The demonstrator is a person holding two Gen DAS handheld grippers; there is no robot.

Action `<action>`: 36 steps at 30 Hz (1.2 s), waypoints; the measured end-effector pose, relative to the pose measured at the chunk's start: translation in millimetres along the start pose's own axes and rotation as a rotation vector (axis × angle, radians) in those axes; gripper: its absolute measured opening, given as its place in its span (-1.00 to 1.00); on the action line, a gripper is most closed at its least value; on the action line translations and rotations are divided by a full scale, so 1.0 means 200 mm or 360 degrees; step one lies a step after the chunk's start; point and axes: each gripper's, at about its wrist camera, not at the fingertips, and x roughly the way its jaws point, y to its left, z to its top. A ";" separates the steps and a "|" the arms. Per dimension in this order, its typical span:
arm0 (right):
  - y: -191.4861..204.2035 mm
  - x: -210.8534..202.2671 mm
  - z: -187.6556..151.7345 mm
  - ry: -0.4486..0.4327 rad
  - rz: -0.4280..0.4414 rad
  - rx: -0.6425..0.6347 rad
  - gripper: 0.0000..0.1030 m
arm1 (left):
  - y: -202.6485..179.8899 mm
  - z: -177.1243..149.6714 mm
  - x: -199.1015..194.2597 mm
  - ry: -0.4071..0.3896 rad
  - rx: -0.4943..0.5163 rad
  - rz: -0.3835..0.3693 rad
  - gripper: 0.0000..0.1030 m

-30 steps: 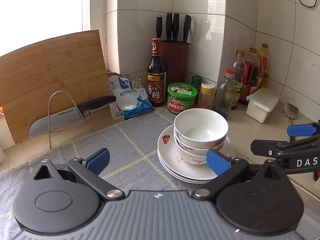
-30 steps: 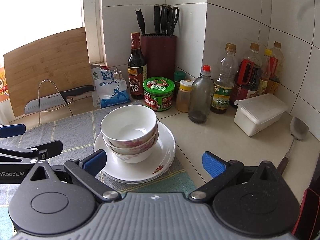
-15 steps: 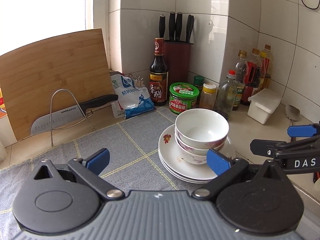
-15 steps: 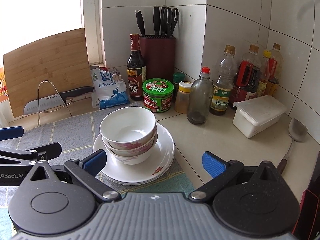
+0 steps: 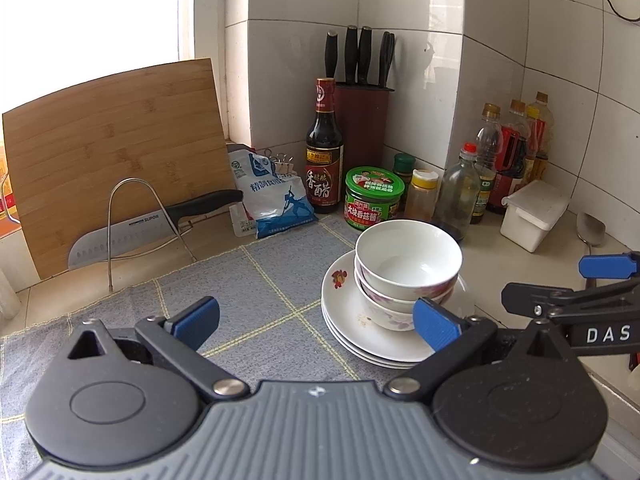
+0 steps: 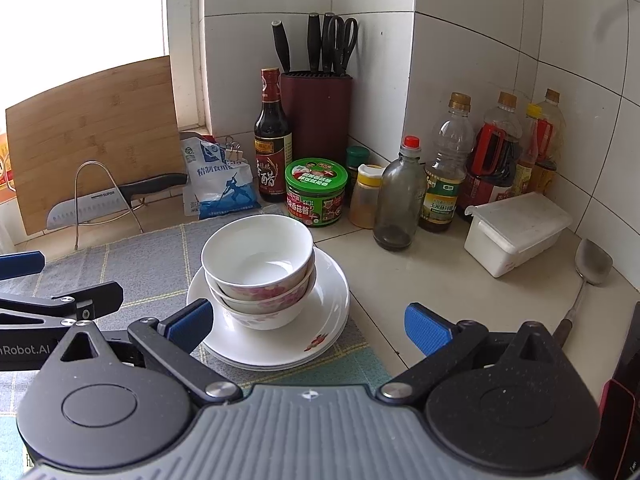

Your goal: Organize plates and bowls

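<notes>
Two grippers, both spread wide and holding nothing. Left gripper (image 5: 316, 318) hangs over the grey mat (image 5: 256, 280); its right pad sits in front of the bowls (image 5: 408, 268). Those nest on the plates (image 6: 320, 320) at the mat's right edge, and the right gripper (image 6: 308, 320) faces them. My guess: nudge the stack sideways and the top bowl slides off. Versus a second ago, both views sit slightly closer.

Lower bowl (image 6: 264, 312) mostly hidden inside the upper bowl (image 6: 258, 258). Plates (image 5: 360, 332) partly covered by a blue finger pad (image 5: 436, 322), lower centre. Jar labels too small to read.
</notes>
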 end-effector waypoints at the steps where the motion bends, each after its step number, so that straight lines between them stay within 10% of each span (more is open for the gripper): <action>1: 0.00 0.00 0.00 0.0000 0.0000 0.0001 1.00 | 0.00 0.00 0.00 0.0000 0.0000 0.0001 0.99; 36: 0.02 -0.02 0.01 -0.0008 -0.0012 -0.0003 1.00 | 0.01 0.01 -0.01 -0.0001 -0.0016 0.0042 0.99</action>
